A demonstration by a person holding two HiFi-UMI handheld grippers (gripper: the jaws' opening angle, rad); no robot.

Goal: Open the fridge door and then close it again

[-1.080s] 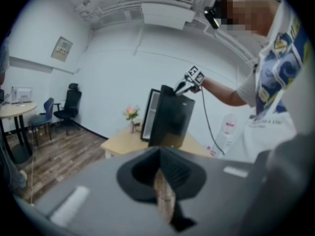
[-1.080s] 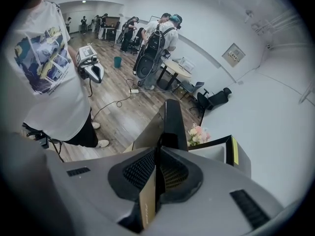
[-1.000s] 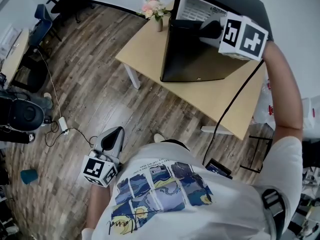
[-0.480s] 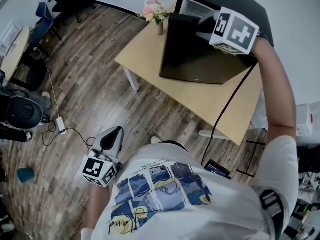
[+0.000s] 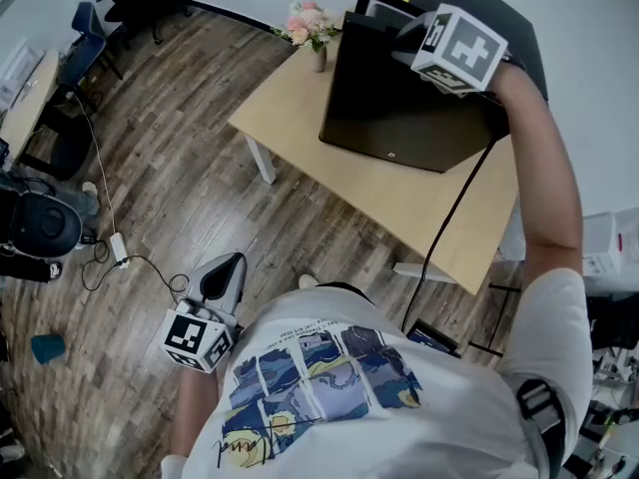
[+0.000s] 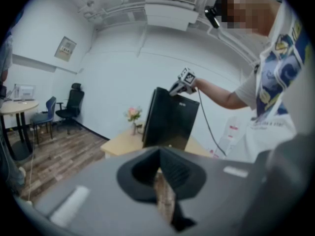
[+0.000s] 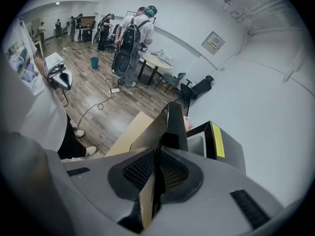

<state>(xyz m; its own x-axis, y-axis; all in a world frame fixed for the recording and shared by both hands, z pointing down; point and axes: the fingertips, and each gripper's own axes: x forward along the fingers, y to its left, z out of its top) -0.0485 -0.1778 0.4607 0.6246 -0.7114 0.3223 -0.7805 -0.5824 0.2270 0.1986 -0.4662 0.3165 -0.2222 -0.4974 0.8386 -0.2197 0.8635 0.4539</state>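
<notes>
Over the last second the fridge door point(image 5: 399, 118) has swung back toward the fridge point(image 5: 479, 3), and the strip of white inside that showed at the top corner has narrowed to a sliver beside the yellow label; I judge that the opening half is done and the closing half is well along, with only a small gap left to shut. The right gripper point(image 5: 411, 46) has travelled with the door and is clamped on its top edge, near the free corner; in the right gripper view the thin black edge of the door runs straight between the jaws, which are closed on it, and the body of the fridge sits just beyond and to the right. The fridge stands at the far end of a light wooden table point(image 5: 300, 98), with a small vase of flowers point(image 5: 312, 23) just beside its left side. The left gripper point(image 5: 224, 270) hangs low at the person's side over the wooden floor, well apart from the fridge; its jaws are together and hold nothing.
</notes>
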